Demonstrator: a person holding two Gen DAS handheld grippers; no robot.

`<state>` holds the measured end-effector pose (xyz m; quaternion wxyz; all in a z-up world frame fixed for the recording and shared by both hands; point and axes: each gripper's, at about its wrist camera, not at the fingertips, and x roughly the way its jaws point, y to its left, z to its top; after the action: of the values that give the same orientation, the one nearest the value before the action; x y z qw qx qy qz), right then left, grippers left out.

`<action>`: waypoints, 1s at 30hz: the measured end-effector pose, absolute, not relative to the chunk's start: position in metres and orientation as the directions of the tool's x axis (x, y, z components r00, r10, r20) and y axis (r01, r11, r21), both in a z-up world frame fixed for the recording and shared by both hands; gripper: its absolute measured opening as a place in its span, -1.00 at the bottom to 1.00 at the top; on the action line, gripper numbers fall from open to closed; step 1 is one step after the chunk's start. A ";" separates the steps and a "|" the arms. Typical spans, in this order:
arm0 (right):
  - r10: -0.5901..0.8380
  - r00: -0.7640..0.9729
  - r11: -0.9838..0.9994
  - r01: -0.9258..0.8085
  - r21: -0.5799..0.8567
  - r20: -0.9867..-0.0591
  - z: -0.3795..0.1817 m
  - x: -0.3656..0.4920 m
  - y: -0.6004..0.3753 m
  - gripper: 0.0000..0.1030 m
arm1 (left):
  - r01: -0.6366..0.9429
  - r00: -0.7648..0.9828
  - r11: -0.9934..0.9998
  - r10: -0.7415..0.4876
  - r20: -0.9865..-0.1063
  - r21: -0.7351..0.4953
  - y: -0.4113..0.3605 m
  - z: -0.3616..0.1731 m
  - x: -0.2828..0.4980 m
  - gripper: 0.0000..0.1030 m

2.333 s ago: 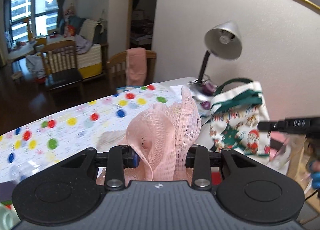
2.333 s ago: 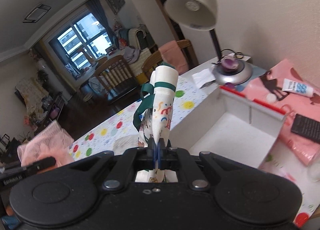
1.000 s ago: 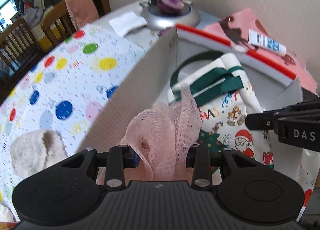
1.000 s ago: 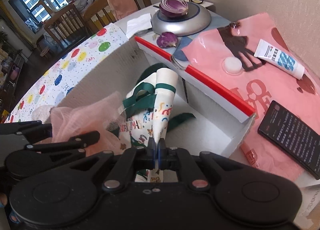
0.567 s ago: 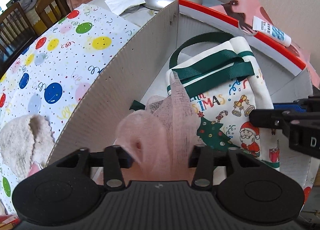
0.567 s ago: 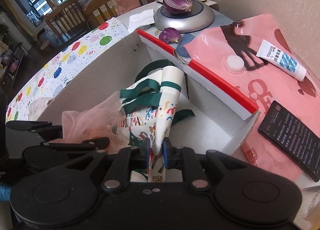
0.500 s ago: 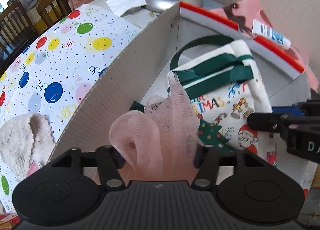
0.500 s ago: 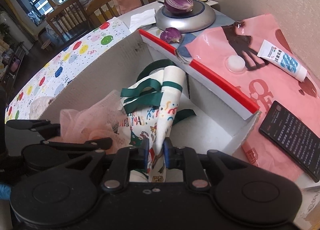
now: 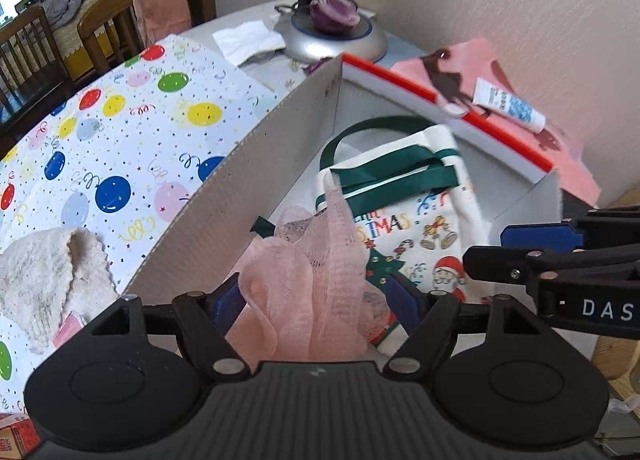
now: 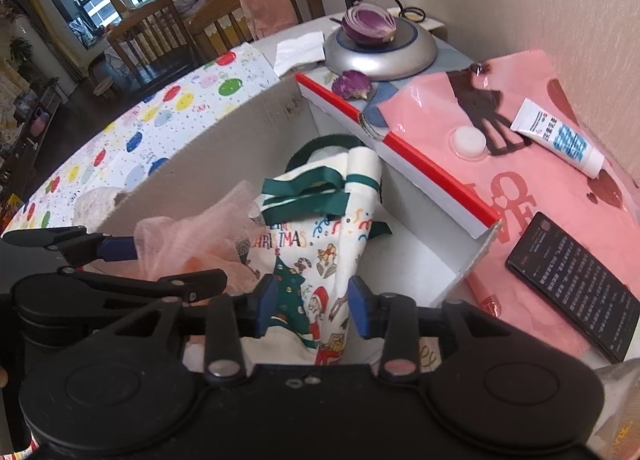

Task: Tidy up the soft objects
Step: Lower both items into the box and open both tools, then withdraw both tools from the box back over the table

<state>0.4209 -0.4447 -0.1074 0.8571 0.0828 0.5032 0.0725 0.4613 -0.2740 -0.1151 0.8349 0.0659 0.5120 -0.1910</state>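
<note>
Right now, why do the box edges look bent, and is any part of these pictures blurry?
Left wrist view: the fisheye lens bows the cardboard box wall into a curve, and the Christmas bag and the tube smear slightly. Right wrist view: sharper, with the same bending toward the edges; the phone text stays crisp, and light is soft, without harsh glare.

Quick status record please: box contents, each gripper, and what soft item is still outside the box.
box: open cardboard, on the table
in box: pink mesh pouf; Christmas tote bag
left gripper: jaws opening, pouf between them, pads clear of it
right gripper: jaws opening, tote bag between them, pads off the fabric
outside box: cream towel on the balloon-print tablecloth
</note>
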 end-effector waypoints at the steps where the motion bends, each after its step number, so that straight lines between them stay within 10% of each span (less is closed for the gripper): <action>1: 0.209 0.490 0.976 -0.043 0.216 -0.847 -0.105 0.419 -0.445 -0.19 | 0.387 0.409 0.918 -0.258 -0.875 -0.089 -0.272 -0.111 0.459 0.47; 30: 0.272 0.676 0.962 -0.175 0.209 -0.685 -0.010 0.314 -0.365 0.42 | 0.417 0.617 0.894 -0.409 -0.672 -0.162 -0.131 0.002 0.321 0.47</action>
<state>0.3144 -0.3649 -0.0098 0.9133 0.0632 0.3833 0.1222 0.3212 -0.1306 0.0018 0.8991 0.0052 0.3724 -0.2299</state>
